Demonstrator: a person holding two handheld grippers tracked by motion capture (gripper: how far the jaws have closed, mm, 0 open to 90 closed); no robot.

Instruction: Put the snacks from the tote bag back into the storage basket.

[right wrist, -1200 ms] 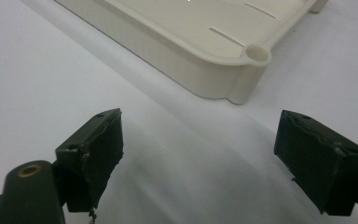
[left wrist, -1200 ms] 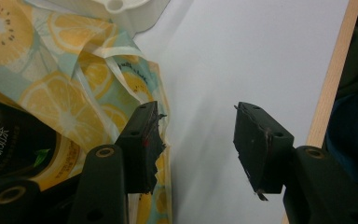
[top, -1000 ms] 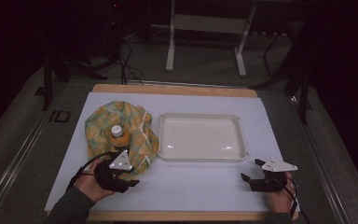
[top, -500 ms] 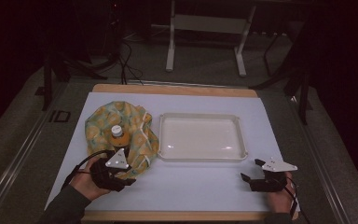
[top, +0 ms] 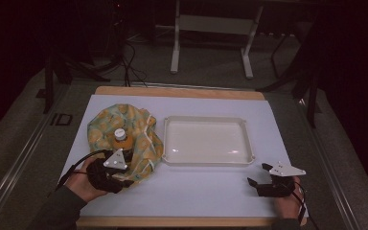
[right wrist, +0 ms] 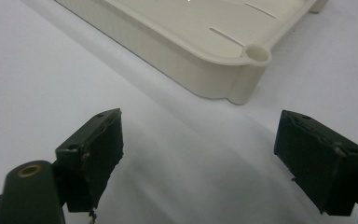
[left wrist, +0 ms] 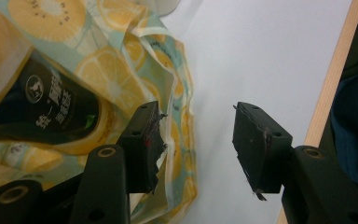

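A lemon-print cloth bag (top: 139,136) lies crumpled at the table's left, with a bottle (top: 120,137) in it that has a white cap, amber contents and a dark label (left wrist: 51,116). My left gripper (top: 128,179) sits at the bag's near edge. In the left gripper view its jaws (left wrist: 196,112) stand apart, and the bag's hem (left wrist: 175,140) lies beside the left pad without being pinched. My right gripper (top: 258,174) rests at the front right with its jaws wide apart (right wrist: 200,119) over bare table, just short of a cream tray's corner (right wrist: 254,56).
The cream tray (top: 165,143) sits in the middle of the white table cover, right of the bag, with nothing in it. The wooden front edge (top: 172,221) runs close behind both hands. Dark floor, cables and a stand's legs lie beyond the table.
My left gripper has crept a little leftward along the bag's near edge. The right gripper, the tray and the bottle have stayed where they were.
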